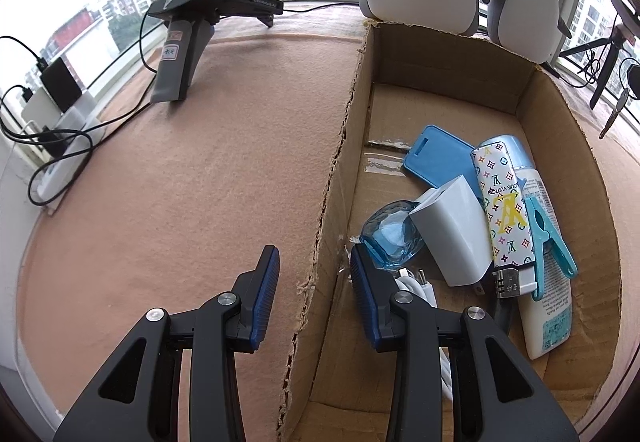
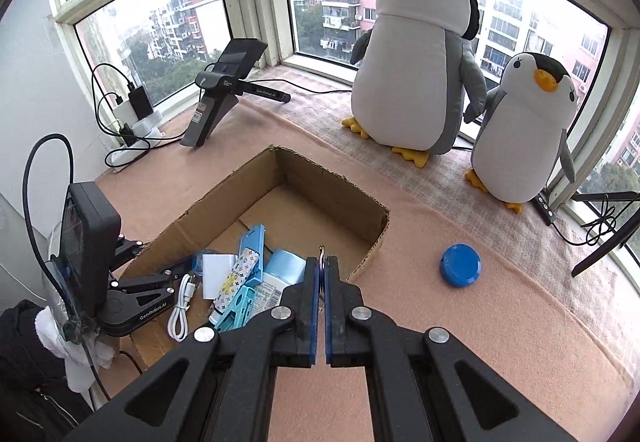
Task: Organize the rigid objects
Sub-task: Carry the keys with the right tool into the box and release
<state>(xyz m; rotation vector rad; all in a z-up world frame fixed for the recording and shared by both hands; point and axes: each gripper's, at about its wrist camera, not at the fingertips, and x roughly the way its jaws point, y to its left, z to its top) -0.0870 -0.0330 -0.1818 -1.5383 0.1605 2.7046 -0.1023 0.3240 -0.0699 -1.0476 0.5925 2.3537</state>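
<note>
Metal hook pinched thinly in the right gripper (image 2: 322,264) may slip before the cardboard box (image 2: 366,204); left gripper (image 1: 314,268) jaws spread astride its wall

Open cardboard box (image 2: 370,228) set on peach felt table cover (image 2: 460,322), holding white charger block (image 1: 456,232) left of patterned power bank (image 1: 506,210). Round blue lid (image 2: 460,265) lying right of box; two plush penguins (image 2: 420,54) standing behind, against window.

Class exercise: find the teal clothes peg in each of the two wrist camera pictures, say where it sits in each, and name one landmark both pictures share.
Left wrist view: the clothes peg lies right of centre, inside the cardboard box, on the white bottle.
Right wrist view: the clothes peg lies lower left of centre, in the box, just left of the right gripper.
Shared landmark: the big penguin toy beyond the box.
</note>
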